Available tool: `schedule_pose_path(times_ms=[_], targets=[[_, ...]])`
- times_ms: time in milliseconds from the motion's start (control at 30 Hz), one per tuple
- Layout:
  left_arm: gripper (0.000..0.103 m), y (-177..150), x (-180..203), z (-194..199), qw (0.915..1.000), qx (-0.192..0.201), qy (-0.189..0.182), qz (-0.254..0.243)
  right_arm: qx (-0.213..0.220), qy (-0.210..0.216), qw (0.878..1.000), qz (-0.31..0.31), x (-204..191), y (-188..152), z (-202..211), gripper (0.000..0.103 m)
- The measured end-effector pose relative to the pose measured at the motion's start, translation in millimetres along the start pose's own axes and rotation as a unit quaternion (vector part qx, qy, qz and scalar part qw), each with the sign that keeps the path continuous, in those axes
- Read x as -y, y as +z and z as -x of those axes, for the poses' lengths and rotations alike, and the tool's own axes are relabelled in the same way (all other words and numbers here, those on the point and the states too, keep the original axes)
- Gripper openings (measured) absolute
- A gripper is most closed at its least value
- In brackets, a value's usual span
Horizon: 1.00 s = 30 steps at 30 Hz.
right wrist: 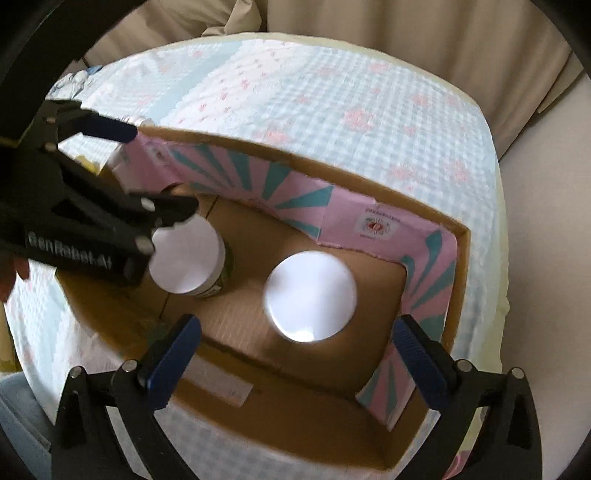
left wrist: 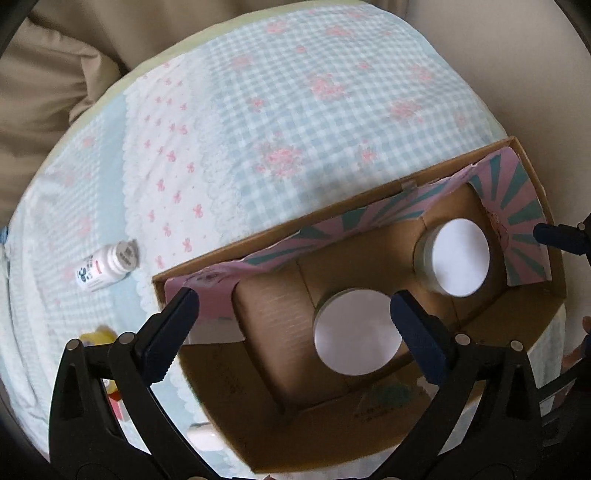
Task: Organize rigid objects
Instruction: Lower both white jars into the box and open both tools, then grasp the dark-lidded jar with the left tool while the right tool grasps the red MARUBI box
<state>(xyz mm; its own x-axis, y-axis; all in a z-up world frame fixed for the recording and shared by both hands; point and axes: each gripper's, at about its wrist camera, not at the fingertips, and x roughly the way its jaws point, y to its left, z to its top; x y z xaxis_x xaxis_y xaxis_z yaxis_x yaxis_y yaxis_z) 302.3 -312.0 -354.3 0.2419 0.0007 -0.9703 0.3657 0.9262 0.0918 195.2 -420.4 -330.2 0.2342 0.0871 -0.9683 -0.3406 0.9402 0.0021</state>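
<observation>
A cardboard box with pink and teal lining stands on the table; it also shows in the right wrist view. Two white-lidded jars stand inside it: one under my left gripper, the other under my right gripper. My left gripper is open above the box, around nothing. My right gripper is open and empty above the box; one of its fingers shows at the right edge. A small white bottle lies on the cloth left of the box.
The round table wears a blue checked cloth with pink flowers. A yellow object and a white object lie near the front left, partly hidden by my left gripper. Beige curtains hang behind.
</observation>
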Motion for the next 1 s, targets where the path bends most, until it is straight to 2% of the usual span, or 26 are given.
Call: schedule_pose_path(times_ms=[300,567,800,1000], targets=[[0.103,-15.8,-14.4,38.7,0.9996,0.022,-0.004,0.017,0.005,0.0,1.0,-0.018,-3.1,-2.1,26.1,0.103],[0.103,-44.5,-49.3,94.8,0.9974,0.058,-0.006,0.043,0.03,-0.013,0.999,-0.02,-29.8,2.9,79.5,0.103],[0.103,-102.3,-105.0,146.7,0.995,0.082,0.008,0.056,0.058,-0.004,0.997,-0.041,-75.0,11.3,128.4,0.103],[0.103,-163.7,-169.8,174.5,0.9932,0.088,0.026,0.072,0.079,0.003,0.996,-0.037,-139.5,20.0,153.6,0.103]])
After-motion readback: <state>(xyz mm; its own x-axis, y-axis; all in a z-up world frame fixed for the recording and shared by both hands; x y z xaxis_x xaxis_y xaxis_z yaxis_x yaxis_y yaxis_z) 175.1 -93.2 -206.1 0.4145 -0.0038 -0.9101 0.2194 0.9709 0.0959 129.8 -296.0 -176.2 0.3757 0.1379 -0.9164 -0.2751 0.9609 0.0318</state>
